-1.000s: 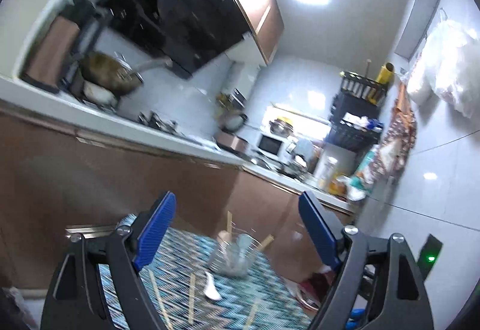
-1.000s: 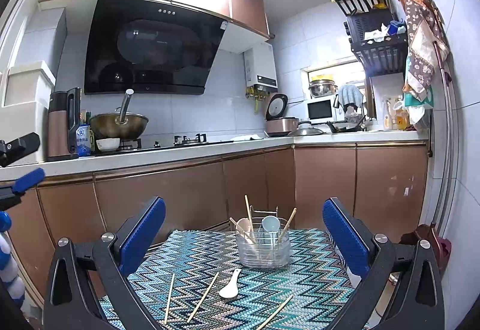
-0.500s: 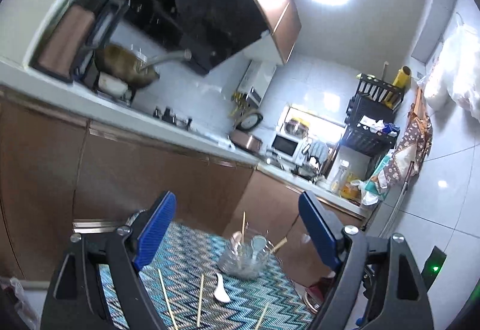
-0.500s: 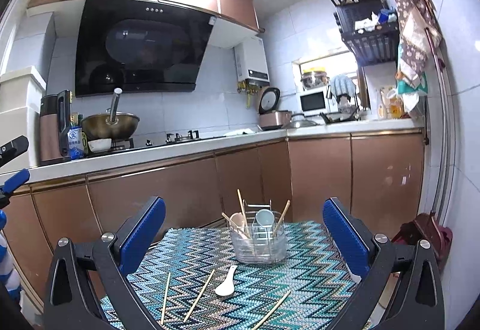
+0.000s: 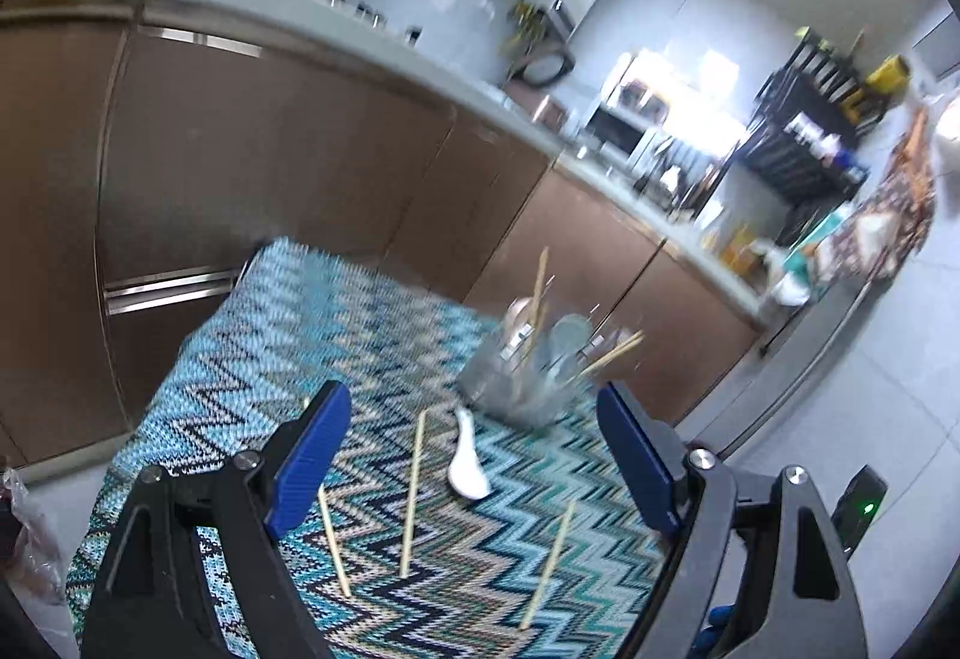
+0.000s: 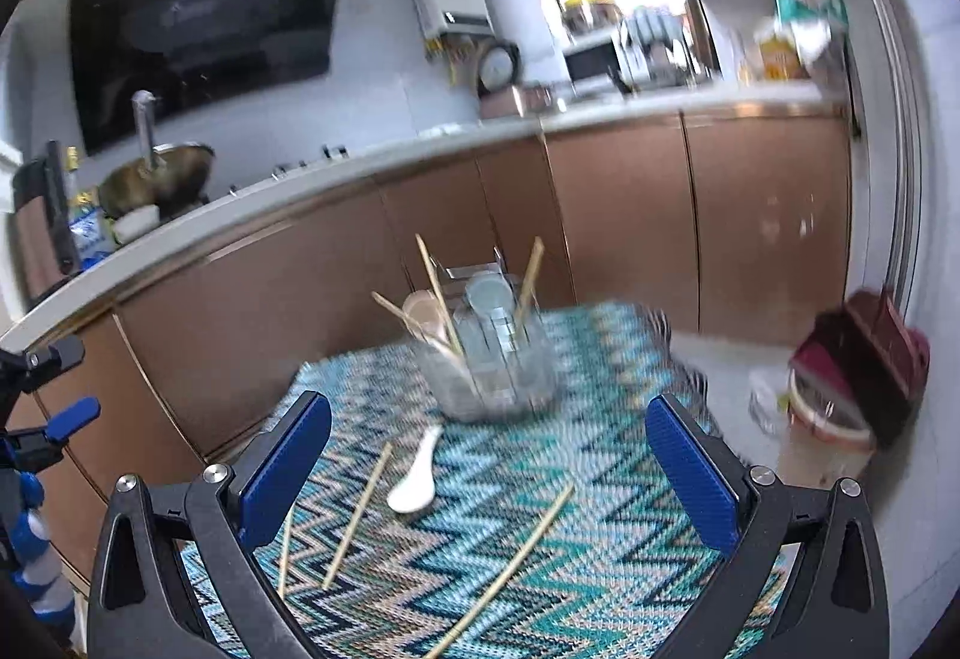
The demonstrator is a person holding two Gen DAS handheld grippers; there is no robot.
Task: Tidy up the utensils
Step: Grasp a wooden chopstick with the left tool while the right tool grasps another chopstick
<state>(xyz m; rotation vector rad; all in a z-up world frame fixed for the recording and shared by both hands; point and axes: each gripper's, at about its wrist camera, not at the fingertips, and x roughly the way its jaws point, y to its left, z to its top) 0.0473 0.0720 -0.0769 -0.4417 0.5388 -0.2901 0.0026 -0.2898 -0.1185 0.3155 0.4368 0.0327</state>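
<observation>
Both views now tilt down: clear utensil holder (image 6: 486, 359) rises to mid-frame. I keep left gripper (image 5: 474, 455) and right gripper (image 6: 489, 470) spread, empty; white spoon (image 6: 414, 470) and chopsticks (image 5: 413, 491) lie loose below it, awaiting pickup.

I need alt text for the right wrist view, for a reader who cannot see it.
Open right tongs hover over a zigzag-patterned tablecloth where a white spoon and three loose chopsticks lie. Behind them stands a clear utensil holder with chopsticks and spoons, before brown kitchen cabinets.
</observation>
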